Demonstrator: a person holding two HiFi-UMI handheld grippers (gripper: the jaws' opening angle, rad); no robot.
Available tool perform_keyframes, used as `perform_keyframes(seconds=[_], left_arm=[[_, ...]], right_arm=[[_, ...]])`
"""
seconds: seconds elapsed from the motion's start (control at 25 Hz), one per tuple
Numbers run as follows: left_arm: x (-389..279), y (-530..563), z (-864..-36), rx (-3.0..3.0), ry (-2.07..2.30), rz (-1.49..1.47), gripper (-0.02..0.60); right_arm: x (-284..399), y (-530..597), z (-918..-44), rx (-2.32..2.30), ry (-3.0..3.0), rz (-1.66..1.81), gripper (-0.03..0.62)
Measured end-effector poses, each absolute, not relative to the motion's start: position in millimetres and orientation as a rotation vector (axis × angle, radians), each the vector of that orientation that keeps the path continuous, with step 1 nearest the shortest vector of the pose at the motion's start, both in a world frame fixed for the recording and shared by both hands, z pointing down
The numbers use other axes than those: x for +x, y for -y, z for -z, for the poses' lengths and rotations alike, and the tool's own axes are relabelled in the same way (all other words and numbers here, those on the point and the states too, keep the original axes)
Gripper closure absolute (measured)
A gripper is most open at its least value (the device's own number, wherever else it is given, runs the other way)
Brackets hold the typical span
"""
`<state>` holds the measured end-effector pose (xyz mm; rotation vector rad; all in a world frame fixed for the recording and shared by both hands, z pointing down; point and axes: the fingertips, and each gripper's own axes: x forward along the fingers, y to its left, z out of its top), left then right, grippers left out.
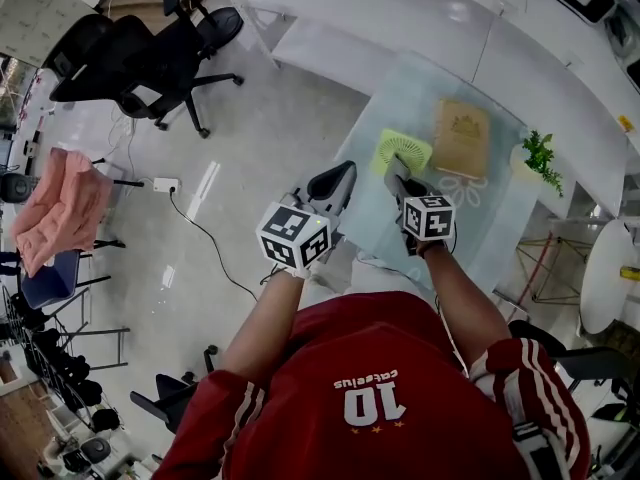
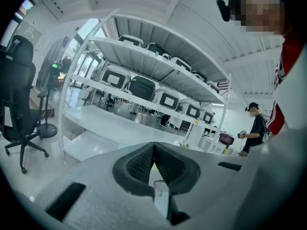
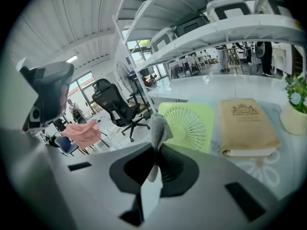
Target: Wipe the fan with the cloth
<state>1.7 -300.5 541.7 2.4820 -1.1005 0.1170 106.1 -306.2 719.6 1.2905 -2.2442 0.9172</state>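
Note:
A flat lime-green fan (image 1: 402, 152) lies on the glass table (image 1: 500, 228), with its round grille (image 3: 189, 126) facing up. My right gripper (image 3: 156, 152) is shut on a small grey cloth (image 3: 158, 127) that sticks up from the jaws. It hovers just short of the fan's near edge (image 1: 395, 175). My left gripper (image 1: 335, 183) is held up to the left of the fan, beyond the table's edge. Its jaws (image 2: 153, 150) are shut with nothing between them and point toward the shelves.
A tan book (image 1: 461, 138) lies right of the fan, and a small potted plant (image 1: 540, 155) stands beyond it. Black office chairs (image 1: 165, 53) and a pink cloth (image 1: 60, 208) are on the left. A white power strip (image 1: 166, 184) with cable lies on the floor. A person (image 2: 254, 128) stands far off.

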Motion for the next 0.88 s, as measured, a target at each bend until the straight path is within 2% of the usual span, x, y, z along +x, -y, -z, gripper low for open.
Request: perform_keyframes(seconds=[0.36, 0.88], left_arm=[[-13.3, 296.6, -549.5, 2.448, 1.143, -0.156, 0.580], [-22.5, 300.8, -567.4, 2.421, 1.156, -0.216, 0.580]], right_arm=[[72.3, 326.6, -732.5, 1.222, 2.273, -0.904, 0.576], [66.6, 344.5, -748.8, 1.240, 2.248, -0.931, 0.576]])
